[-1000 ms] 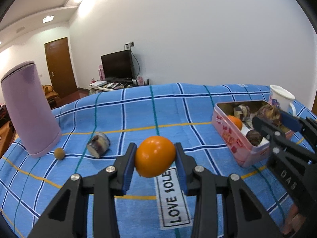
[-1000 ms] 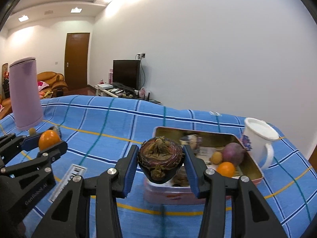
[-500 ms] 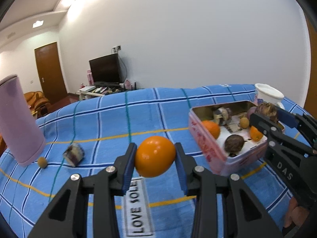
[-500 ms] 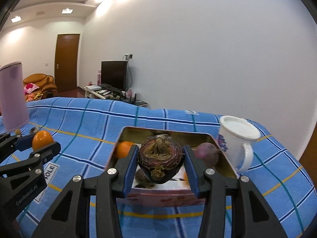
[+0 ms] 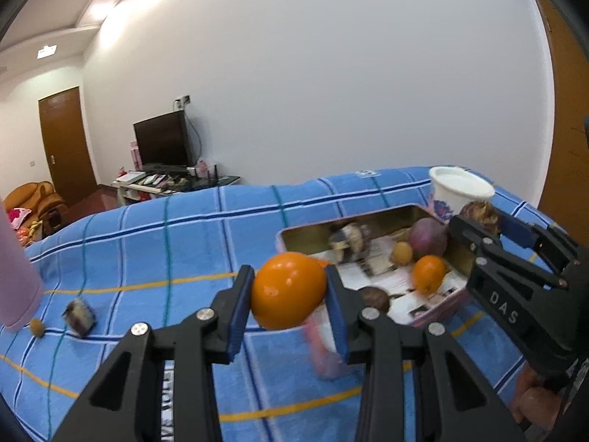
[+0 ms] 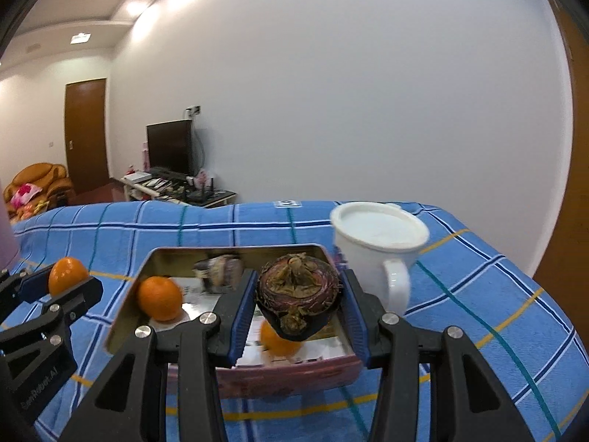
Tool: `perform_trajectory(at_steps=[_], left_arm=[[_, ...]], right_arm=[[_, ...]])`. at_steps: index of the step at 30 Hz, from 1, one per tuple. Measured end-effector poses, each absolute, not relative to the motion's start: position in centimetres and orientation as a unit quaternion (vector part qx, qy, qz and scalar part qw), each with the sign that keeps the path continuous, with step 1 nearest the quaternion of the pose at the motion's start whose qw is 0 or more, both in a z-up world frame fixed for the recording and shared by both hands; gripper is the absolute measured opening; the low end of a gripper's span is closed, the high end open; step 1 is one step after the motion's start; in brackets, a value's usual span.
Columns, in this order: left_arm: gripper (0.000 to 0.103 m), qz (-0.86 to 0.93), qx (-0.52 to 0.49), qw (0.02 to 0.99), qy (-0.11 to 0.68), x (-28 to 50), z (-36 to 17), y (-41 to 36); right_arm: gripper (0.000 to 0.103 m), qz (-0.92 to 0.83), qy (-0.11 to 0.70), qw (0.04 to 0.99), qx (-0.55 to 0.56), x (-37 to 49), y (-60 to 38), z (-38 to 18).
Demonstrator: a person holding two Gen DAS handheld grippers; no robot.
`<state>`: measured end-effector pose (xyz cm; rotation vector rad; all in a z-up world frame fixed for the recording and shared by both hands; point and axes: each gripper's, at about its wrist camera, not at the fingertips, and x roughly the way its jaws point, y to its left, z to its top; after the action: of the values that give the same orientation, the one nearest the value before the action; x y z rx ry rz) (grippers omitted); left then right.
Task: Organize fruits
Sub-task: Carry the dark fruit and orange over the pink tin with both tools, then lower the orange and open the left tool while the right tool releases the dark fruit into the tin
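Note:
My left gripper [image 5: 289,294] is shut on an orange [image 5: 287,289] and holds it above the near left corner of the pink tin box [image 5: 434,305]. My right gripper [image 6: 298,302] is shut on a dark purple mangosteen [image 6: 298,287] and holds it over the box [image 6: 287,368]. The box holds several fruits, among them oranges [image 6: 160,298], a purple round fruit [image 5: 427,237] and a small yellow fruit [image 5: 402,253]. The left gripper with its orange [image 6: 66,276] shows at the left of the right wrist view. The right gripper [image 5: 478,221] shows at the right of the left wrist view.
A white mug [image 6: 379,239] stands just behind the box on the right. A pink tumbler [image 5: 14,276], a small brown fruit [image 5: 36,327] and a dark wrapped item [image 5: 79,316] sit on the blue checked cloth [image 5: 184,239] at far left.
Both grippers have moved right and forward toward the tin box with their fruits still held. The box now lies under and just behind both grippers.

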<state>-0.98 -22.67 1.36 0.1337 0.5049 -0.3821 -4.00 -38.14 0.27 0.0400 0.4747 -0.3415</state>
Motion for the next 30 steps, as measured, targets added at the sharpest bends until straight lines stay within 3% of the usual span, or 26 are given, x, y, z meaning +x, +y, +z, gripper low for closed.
perform_trajectory(at_steps=[30], left_arm=[[0.04,-0.216,0.042,0.923,0.314,3.4,-0.9,-27.9]], right_arm=[[0.048,-0.136,0.31,0.94,0.046,0.9,-40.7,-1.7]])
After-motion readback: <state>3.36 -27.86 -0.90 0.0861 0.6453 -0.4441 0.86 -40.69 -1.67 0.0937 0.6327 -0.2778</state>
